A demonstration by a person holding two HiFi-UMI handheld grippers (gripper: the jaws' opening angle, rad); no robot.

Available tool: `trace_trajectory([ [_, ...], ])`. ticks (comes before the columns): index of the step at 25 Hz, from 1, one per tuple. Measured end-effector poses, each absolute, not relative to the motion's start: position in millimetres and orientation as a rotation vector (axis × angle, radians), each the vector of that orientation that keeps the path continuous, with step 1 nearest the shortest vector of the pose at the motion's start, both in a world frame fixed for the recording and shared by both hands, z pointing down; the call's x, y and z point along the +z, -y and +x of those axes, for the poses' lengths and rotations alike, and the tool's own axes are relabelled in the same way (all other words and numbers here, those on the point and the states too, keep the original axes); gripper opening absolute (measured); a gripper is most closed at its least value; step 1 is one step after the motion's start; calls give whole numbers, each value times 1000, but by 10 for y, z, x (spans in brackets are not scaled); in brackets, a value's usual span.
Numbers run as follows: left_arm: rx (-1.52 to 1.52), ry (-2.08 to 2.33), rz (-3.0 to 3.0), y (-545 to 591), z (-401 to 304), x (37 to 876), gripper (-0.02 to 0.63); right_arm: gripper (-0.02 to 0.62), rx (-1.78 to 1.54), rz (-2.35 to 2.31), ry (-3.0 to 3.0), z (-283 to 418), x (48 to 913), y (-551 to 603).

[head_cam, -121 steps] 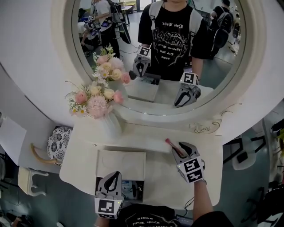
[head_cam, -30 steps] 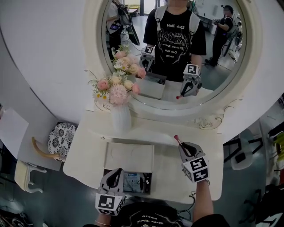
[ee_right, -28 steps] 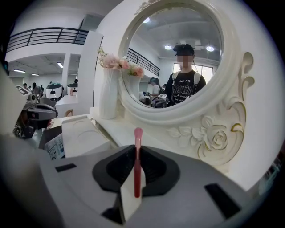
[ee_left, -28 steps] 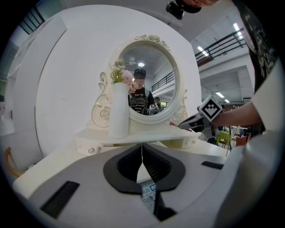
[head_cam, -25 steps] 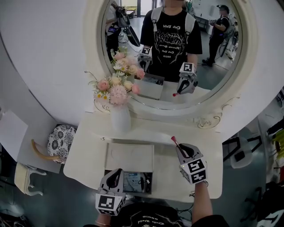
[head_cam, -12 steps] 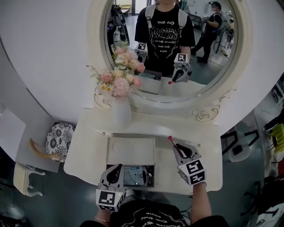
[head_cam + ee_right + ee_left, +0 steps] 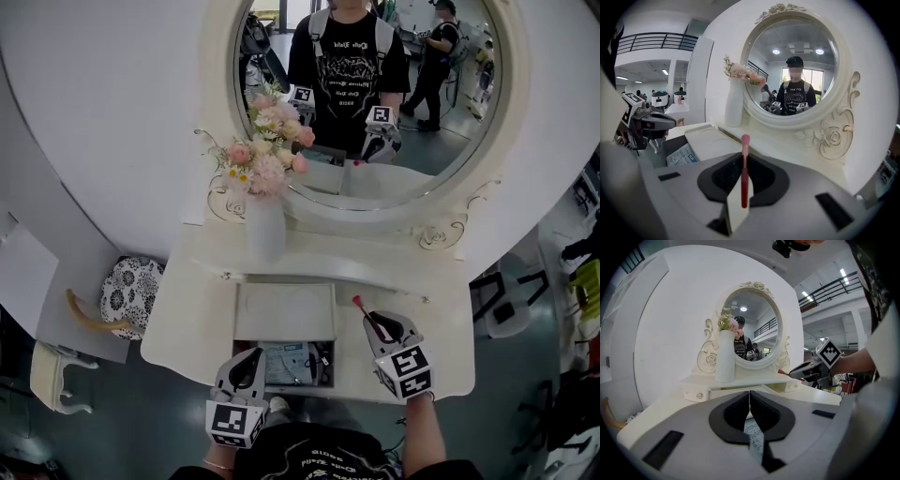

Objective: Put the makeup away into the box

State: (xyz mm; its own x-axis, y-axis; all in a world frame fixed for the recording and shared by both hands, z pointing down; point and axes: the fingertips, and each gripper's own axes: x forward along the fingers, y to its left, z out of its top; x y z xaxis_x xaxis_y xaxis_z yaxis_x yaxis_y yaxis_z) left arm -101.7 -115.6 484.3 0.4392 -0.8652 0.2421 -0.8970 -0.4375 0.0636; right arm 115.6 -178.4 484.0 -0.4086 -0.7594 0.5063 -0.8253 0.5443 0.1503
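My right gripper (image 7: 373, 323) pinches a slim red makeup stick (image 7: 360, 308) above the tabletop (image 7: 187, 319), near its front edge and just right of the open box (image 7: 331, 362). The stick's pink tip pokes out past the jaws, and its lower end is hidden between them. My left gripper (image 7: 247, 361) sits at the box's front left corner, covering that part of the rim. Its jaws are pressed together, and I can make out nothing between them. Inside the box I see a printed leaflet (image 7: 285, 362); the dark items beside it are too small to identify. The lid (image 7: 284, 311) lies open behind.
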Motion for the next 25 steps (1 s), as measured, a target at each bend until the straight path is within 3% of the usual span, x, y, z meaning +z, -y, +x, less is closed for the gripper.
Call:
trace_trajectory([
  [25,264,1523,2516,872,-1264,4916,17,49,241,1199,2299,564,5100,1216],
])
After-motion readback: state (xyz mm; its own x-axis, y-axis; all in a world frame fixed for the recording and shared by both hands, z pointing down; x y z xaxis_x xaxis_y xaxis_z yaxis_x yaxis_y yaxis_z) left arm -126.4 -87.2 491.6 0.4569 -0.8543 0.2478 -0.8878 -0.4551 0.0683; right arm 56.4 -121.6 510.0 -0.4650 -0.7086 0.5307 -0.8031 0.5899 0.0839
